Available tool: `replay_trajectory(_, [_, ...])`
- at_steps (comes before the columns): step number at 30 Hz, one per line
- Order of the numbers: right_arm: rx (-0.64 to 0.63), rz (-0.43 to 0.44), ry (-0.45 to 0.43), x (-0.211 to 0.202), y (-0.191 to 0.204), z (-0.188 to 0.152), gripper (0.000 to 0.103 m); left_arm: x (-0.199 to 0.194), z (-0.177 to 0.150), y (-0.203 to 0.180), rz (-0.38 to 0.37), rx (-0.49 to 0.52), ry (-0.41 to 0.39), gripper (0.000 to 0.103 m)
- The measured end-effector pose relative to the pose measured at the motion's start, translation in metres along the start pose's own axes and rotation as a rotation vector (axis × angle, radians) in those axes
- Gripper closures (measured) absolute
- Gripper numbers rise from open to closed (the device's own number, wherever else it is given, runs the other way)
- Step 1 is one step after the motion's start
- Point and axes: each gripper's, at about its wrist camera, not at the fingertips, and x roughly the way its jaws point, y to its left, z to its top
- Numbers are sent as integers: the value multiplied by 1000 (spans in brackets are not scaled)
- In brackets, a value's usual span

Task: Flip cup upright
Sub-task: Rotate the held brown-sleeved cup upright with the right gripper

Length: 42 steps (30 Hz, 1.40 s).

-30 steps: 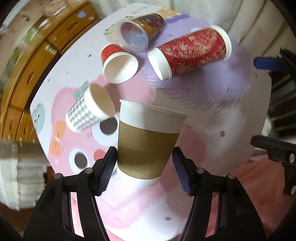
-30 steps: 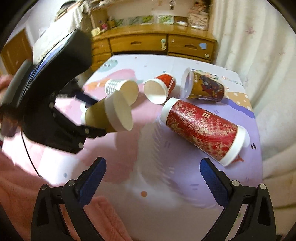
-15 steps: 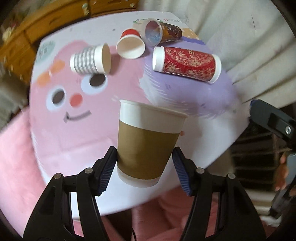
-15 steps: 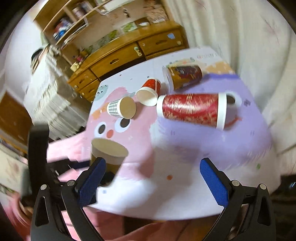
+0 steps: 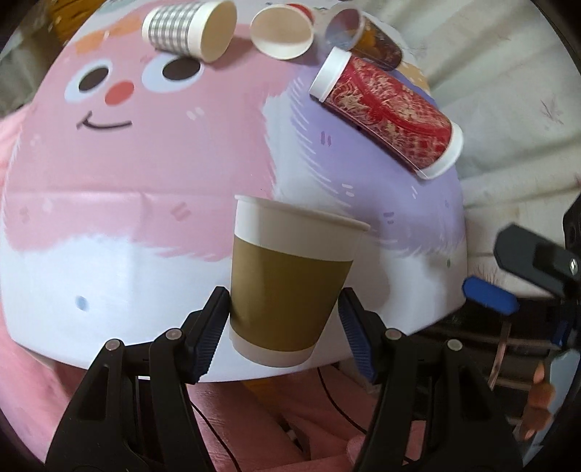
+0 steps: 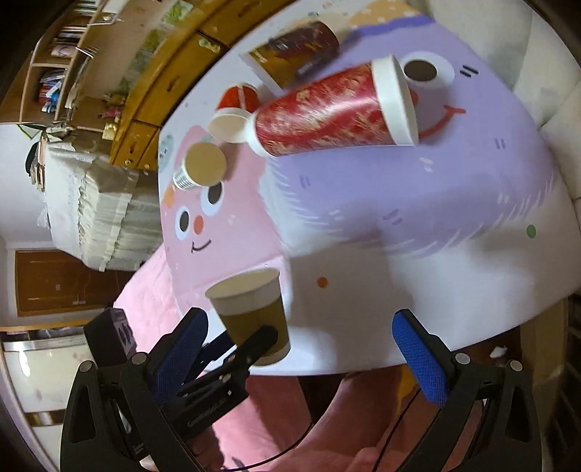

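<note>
My left gripper [image 5: 285,326] is shut on a brown paper cup with a white rim [image 5: 290,279] and holds it upright, mouth up, over the near edge of the table [image 5: 109,276]. The same cup [image 6: 250,312] shows in the right wrist view between the left gripper's fingers. My right gripper [image 6: 301,348] is open and empty, off the table's near edge; one of its blue pads [image 5: 488,295] shows at the right of the left wrist view.
Several cups lie on their sides at the far end of the cartoon-printed table: a tall red cup [image 5: 388,112], a dark clear-lidded cup [image 5: 366,40], a small red cup [image 5: 283,32] and a checked cup [image 5: 189,29]. A wooden dresser [image 6: 174,72] stands beyond.
My left gripper has turned the brown cup from tilted to upright and drawn it back toward the table's near edge. My right gripper has pulled back and rolled.
</note>
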Motion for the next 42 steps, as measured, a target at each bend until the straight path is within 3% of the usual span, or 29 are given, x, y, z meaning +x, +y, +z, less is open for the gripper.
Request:
replay_trajectory(7, [-54,-35,97,5,-32,30,0,30,-3,-15,24,-115,5,44])
replay_trajectory(15, [-136,-31,178,6,-36,54,0,34,-3,-24,43,-116,3,42])
replay_trajectory(19, [-168,-27,190,15,-32,61,0,31,-5,-20,26,-139,16,36])
replay_trajectory(28, [-161,-20,208,37,-11,58,0,-7,-25,-15,17,-160,14,34])
replay_trajectory(36, [-148,-37,190,63,12,46,0,-61,-35,16,39,-212,-118,34])
replay_trajectory(42, [-168,-76,163,87,29,31,0,-80,-34,56,53,-257,-159,34])
